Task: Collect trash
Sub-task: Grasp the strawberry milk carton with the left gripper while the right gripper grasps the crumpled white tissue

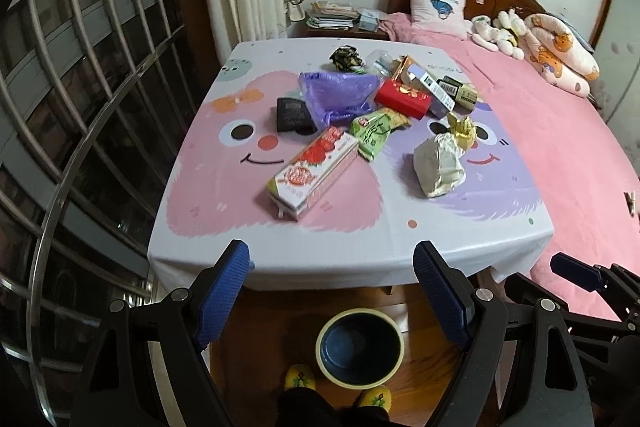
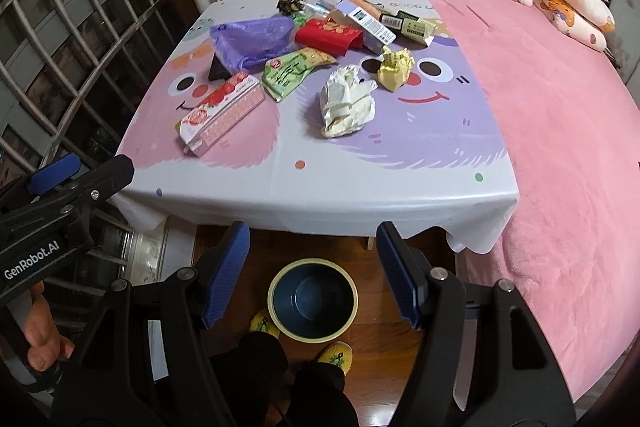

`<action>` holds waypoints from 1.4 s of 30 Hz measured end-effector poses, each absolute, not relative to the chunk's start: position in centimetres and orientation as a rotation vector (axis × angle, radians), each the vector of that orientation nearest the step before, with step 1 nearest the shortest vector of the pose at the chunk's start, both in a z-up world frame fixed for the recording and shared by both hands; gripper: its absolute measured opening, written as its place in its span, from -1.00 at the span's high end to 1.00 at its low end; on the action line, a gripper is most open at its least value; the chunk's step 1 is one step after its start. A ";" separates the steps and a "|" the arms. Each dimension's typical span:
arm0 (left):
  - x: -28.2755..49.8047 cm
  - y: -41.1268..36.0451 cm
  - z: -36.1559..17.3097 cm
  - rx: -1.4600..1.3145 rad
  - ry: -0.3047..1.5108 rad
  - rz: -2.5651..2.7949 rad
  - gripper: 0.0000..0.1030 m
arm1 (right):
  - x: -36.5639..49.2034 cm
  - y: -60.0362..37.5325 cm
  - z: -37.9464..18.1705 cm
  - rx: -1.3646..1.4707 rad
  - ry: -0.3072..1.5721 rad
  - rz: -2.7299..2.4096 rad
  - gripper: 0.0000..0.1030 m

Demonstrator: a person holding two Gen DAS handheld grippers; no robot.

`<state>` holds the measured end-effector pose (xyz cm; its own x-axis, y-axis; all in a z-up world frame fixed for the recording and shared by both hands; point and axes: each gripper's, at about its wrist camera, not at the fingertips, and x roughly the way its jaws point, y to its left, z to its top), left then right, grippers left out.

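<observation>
Across the right side of both views runs one pink bed (image 1: 560, 155), with one pillow (image 1: 438, 5) and a heap of soft toys (image 1: 500, 29) at its head in the upper right. Filling the centre is one desk (image 1: 352, 235) under a cartoon-face cloth, and the trash lies on it in a loose pile toward the upper middle: one purple bag (image 1: 336, 89), one red box (image 1: 404, 99), one strawberry carton (image 1: 316, 171), one green wrapper (image 1: 374, 133), one crumpled white paper (image 1: 438, 165), one yellow foil wad (image 1: 462, 127), one black packet (image 1: 292, 115) and a few small boxes (image 1: 444, 89) behind.

On the floor at lower centre stands one round bin (image 1: 359, 349), dark inside with a pale rim, and two yellow slippers (image 1: 300, 379) show just below it.

Both sets of tongs hang in front of the desk's near edge, well apart from the pile and tilted downward. Left tongs (image 1: 332, 291) are released with nothing between the blue pads; the bin shows between them. Right tongs (image 2: 312, 267) are likewise released and empty, again framing the bin. At lower left of the right view, a hand (image 2: 38, 331) grips the left tool's handle.
</observation>
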<state>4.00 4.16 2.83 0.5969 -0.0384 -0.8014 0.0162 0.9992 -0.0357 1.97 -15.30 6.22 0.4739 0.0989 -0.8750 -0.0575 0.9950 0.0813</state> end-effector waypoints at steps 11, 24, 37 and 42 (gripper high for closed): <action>10.0 6.7 5.3 0.087 0.869 -0.078 -0.67 | 6.7 -14.3 7.1 0.150 1.032 0.009 -0.24; 20.7 8.7 -2.2 0.125 1.078 -0.227 -0.67 | 15.0 -16.1 2.5 0.293 1.036 -0.053 -0.44; 28.0 7.7 -11.0 0.116 1.265 -0.302 -0.67 | 22.0 -20.4 -5.7 0.428 1.101 -0.167 -0.56; 29.0 6.2 -12.7 0.137 1.299 -0.327 -0.67 | 23.6 -21.1 -7.7 0.474 1.122 -0.177 -0.56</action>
<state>29.02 6.25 -12.68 0.2304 -0.1603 -0.9598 0.3126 0.9463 -0.0830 23.61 -21.13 -7.65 0.4326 0.0980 -0.8962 0.3698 0.8873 0.2756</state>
